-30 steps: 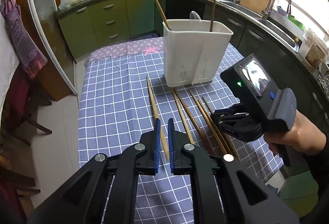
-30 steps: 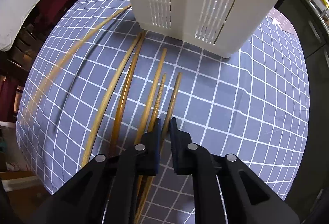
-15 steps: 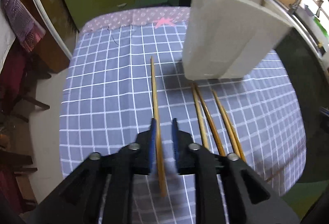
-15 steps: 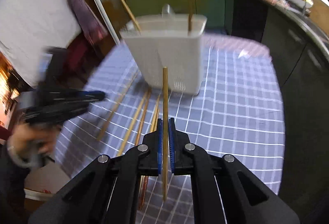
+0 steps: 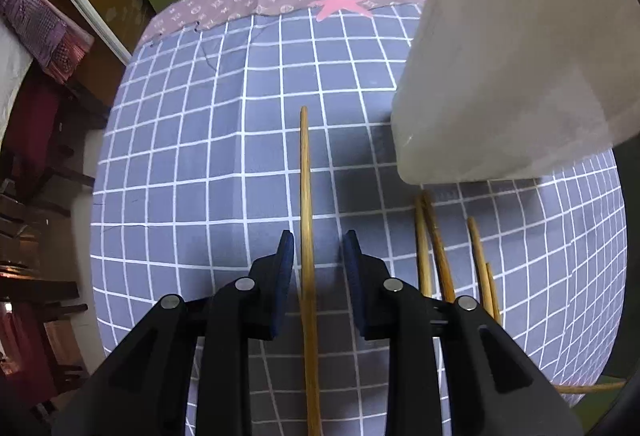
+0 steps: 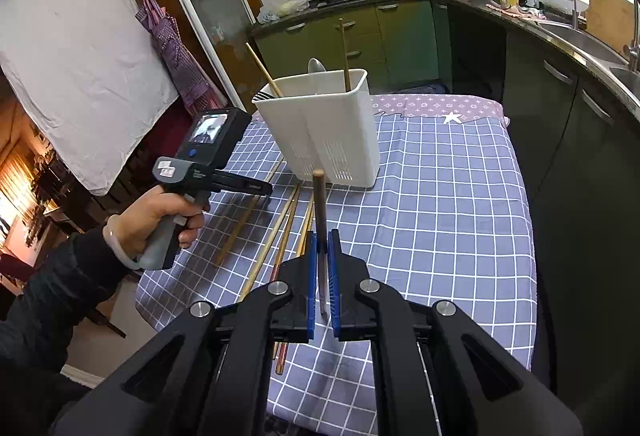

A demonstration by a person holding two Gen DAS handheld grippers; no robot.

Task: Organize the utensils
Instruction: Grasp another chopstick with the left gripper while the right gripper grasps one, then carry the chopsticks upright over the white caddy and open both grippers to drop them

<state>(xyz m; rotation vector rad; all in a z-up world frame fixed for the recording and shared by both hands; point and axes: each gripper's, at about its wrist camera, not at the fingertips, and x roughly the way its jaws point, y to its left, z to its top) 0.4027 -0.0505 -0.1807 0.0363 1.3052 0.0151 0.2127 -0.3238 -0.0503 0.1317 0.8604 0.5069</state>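
Note:
My left gripper [image 5: 319, 238] points down at the checked tablecloth [image 5: 180, 164] with its jaws a little apart. One wooden chopstick [image 5: 306, 176] lies on the cloth between them, and neither pad touches it. In the right wrist view a hand [image 6: 160, 220] holds the left gripper [image 6: 260, 190] low beside the white utensil basket [image 6: 328, 132]. My right gripper [image 6: 323, 236] is shut on a darker chopstick [image 6: 319, 196], held in the air in front of the basket. Several chopsticks [image 6: 276, 232] lie loose on the cloth. The basket holds a spoon [image 6: 316, 66] and two chopsticks [image 6: 344, 52].
The basket [image 5: 500, 76] fills the upper right of the left wrist view, with more chopsticks [image 5: 434, 244] below it. Dark chairs [image 5: 36, 196] stand off the table's left edge. Green cabinets [image 6: 360, 36], a stove and a counter with a sink [image 6: 592, 44] run behind and to the right.
My left gripper came down close over the single chopstick and its jaws parted around it. My right gripper closed on a chopstick and lifted it off the cloth.

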